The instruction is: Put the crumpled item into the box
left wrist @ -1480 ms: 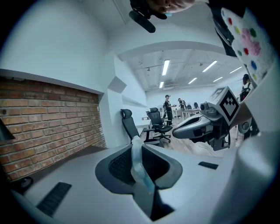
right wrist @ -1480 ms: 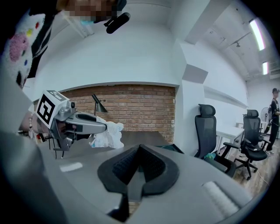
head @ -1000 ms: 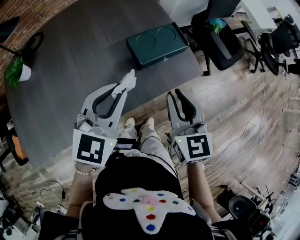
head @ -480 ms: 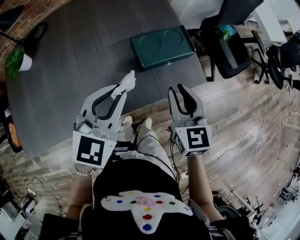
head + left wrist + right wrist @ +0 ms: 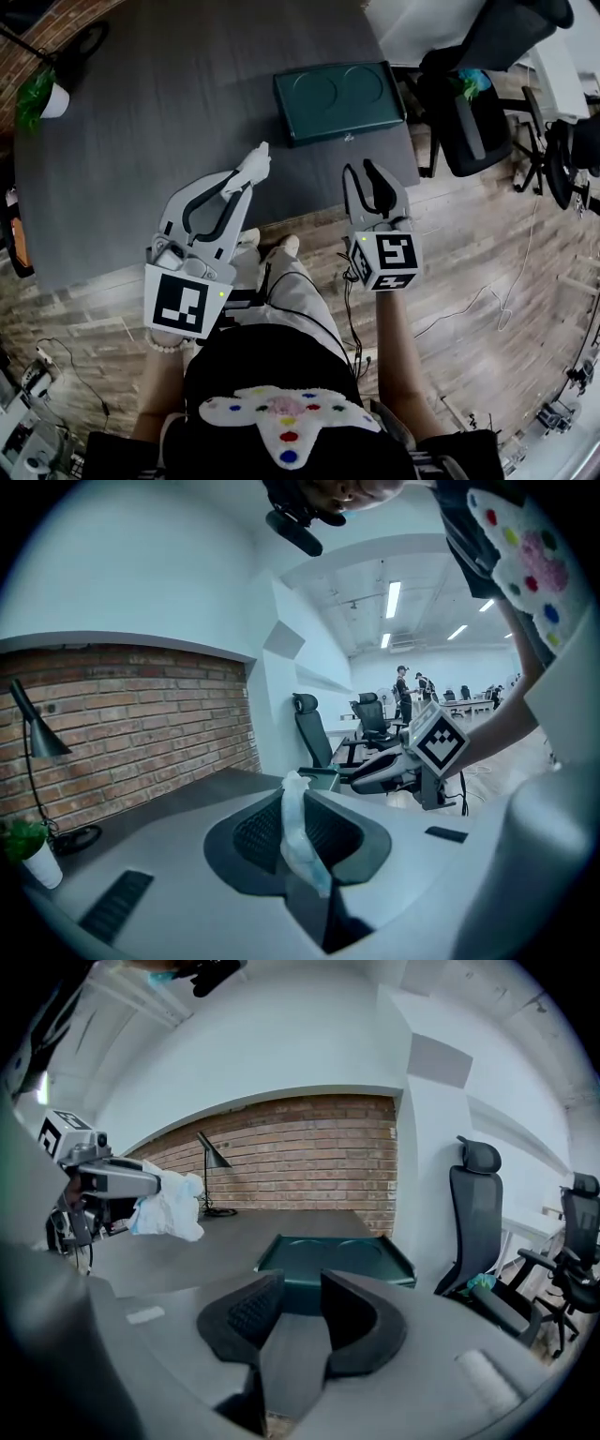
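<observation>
Left hand-held gripper [image 5: 246, 180] clamps the crumpled item [image 5: 298, 832] over the bench [image 5: 141, 122]; its own view confirms pad contact. Right hand-held gripper [image 5: 300, 1283], jaws just opening and empty, faces the green box [image 5: 337, 1255].

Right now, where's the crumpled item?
Head view, left of centre: the crumpled item is pinched in the jaws of the left gripper, over the near edge of the table, short of the green box up to the right.
</observation>
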Demonstrator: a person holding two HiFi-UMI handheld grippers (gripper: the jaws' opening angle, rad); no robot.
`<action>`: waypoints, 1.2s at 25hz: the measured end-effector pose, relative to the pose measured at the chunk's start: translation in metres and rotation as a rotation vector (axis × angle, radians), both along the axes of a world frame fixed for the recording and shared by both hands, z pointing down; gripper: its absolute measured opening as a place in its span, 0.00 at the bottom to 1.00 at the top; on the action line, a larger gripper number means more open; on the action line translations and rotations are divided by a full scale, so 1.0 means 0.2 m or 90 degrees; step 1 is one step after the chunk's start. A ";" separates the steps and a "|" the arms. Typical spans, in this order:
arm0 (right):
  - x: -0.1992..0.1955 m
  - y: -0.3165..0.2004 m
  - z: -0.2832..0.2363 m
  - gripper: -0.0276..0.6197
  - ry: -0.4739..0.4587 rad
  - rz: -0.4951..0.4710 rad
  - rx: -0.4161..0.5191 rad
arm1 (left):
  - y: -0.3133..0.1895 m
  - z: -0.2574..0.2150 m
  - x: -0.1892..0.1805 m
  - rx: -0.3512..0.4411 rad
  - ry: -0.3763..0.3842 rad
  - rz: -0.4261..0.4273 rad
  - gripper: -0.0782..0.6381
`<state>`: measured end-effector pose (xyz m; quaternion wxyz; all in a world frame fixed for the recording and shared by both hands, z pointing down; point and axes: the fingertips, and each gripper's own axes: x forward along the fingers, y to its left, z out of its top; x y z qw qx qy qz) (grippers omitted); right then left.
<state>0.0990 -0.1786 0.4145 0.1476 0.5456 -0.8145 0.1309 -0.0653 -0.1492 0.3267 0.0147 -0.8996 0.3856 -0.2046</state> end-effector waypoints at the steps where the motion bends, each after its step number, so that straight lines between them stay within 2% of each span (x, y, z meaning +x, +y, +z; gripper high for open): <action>1: 0.01 -0.02 0.02 0.22 0.003 -0.003 -0.004 | 0.00 0.01 0.00 -0.001 -0.001 -0.005 0.19; 10: 0.01 -0.18 0.27 0.23 0.030 -0.034 -0.053 | -0.03 0.07 -0.06 -0.009 -0.014 -0.043 0.19; 18: 0.04 -0.31 0.46 0.23 0.075 -0.033 -0.091 | -0.05 0.08 -0.11 -0.015 -0.016 -0.071 0.19; 24: 0.05 -0.35 0.54 0.23 0.073 -0.026 -0.112 | -0.05 0.09 -0.12 -0.016 -0.020 -0.081 0.19; 26: 0.06 -0.36 0.55 0.18 0.074 -0.018 -0.111 | -0.06 0.10 -0.13 -0.016 -0.020 -0.080 0.19; 30: 0.05 -0.36 0.55 0.17 0.064 -0.017 -0.110 | -0.07 0.11 -0.13 -0.021 -0.018 -0.079 0.19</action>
